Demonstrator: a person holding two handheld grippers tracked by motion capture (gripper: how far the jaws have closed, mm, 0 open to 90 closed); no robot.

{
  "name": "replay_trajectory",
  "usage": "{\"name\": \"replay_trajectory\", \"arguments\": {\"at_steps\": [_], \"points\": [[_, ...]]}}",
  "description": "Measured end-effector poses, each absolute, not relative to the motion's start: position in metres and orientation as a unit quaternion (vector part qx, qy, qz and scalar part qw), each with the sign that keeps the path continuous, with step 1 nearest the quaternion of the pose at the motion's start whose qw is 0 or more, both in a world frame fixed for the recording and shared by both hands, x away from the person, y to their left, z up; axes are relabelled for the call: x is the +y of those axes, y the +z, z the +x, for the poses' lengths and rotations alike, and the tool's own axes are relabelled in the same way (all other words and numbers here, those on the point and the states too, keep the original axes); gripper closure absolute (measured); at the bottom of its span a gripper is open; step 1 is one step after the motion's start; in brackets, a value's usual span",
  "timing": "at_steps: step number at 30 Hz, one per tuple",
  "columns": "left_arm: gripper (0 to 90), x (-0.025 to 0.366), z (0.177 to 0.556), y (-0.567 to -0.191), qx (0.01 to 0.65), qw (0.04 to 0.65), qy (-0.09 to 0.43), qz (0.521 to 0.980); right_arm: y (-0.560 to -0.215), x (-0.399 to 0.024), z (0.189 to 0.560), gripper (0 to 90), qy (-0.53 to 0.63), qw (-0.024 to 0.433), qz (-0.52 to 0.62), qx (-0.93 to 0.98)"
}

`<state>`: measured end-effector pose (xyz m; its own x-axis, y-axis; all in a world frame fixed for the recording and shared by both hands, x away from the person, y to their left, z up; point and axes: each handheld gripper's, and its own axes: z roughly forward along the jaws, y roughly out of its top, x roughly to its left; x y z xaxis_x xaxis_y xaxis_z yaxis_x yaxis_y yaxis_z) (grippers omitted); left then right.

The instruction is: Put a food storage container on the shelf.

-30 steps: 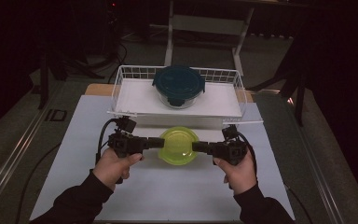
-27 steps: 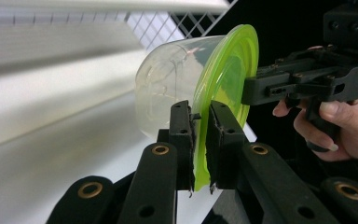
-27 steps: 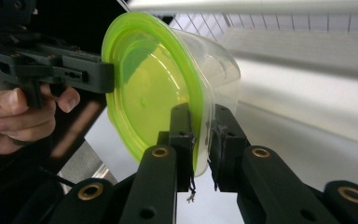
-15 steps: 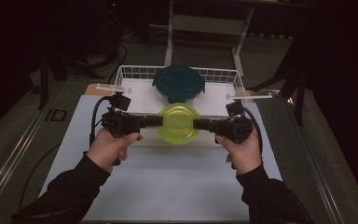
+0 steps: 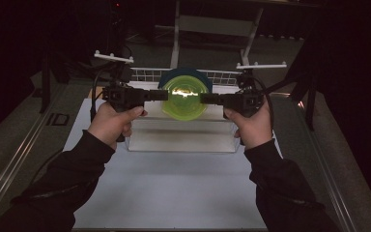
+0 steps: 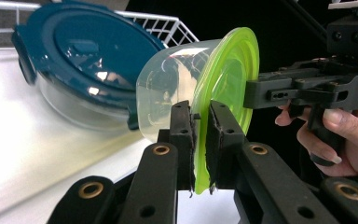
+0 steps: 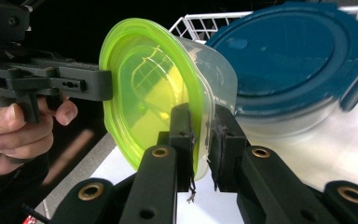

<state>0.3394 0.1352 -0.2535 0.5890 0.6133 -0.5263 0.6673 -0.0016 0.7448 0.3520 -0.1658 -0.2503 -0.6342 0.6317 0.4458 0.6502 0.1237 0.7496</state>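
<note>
My left gripper [image 5: 160, 94] and right gripper [image 5: 207, 98] each have their jaws clamped on opposite rims of the green-lidded container [image 5: 183, 98], held tilted in the air over the white wire basket [image 5: 222, 77]. Behind it sits the blue-lidded glass bowl [image 6: 81, 70], inside that basket on the bench [image 5: 174, 193].

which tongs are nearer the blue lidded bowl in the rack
Neither clearly: from the high view the blue lidded bowl sits just behind the green lidded tub, midway between both. Left tongs clamp the tub's left rim, right tongs its right rim.
</note>
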Motion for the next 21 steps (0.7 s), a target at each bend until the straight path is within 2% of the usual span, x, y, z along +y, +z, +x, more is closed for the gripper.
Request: {"name": "replay_trajectory", "arguments": {"at_steps": [21], "points": [[80.5,0.126,0.404,-0.249,0.486,0.533,-0.055,0.69,-0.239,-0.171,0.411,80.6,-0.491,0.017,-0.472,-0.732]]}}
